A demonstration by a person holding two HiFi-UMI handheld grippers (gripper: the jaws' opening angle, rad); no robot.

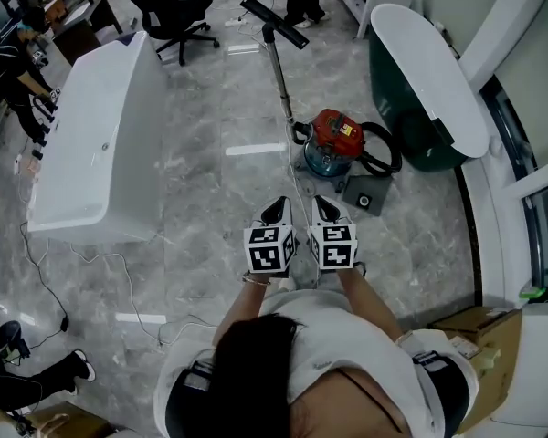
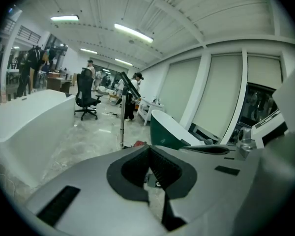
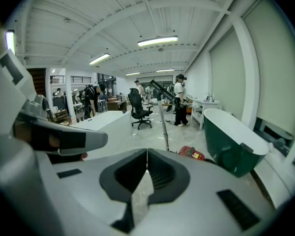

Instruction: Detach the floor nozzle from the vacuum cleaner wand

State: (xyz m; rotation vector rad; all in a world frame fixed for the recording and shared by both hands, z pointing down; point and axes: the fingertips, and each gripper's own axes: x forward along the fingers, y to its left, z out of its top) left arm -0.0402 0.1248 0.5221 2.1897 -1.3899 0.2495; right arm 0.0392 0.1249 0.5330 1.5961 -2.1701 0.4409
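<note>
The left tool (image 1: pixel 274 212) and right tool (image 1: pixel 325 210) sit side by side at 12 o'clock from the person. On the floor (image 1: pixel 210 176), just beyond them at 12 o'clock, stands the vacuum cleaner body (image 1: pixel 335 140), with a small box (image 1: pixel 365 193) at its 5 o'clock. The wand (image 1: pixel 279 76) runs from the body toward 11 o'clock and carries the floor nozzle (image 1: pixel 274 10) at its far end. One bathtub (image 1: pixel 91 135) lies at 10 o'clock, a second bathtub (image 1: pixel 429 80) at 2 o'clock, and an office chair (image 1: pixel 172 12) at 11 o'clock.
</note>
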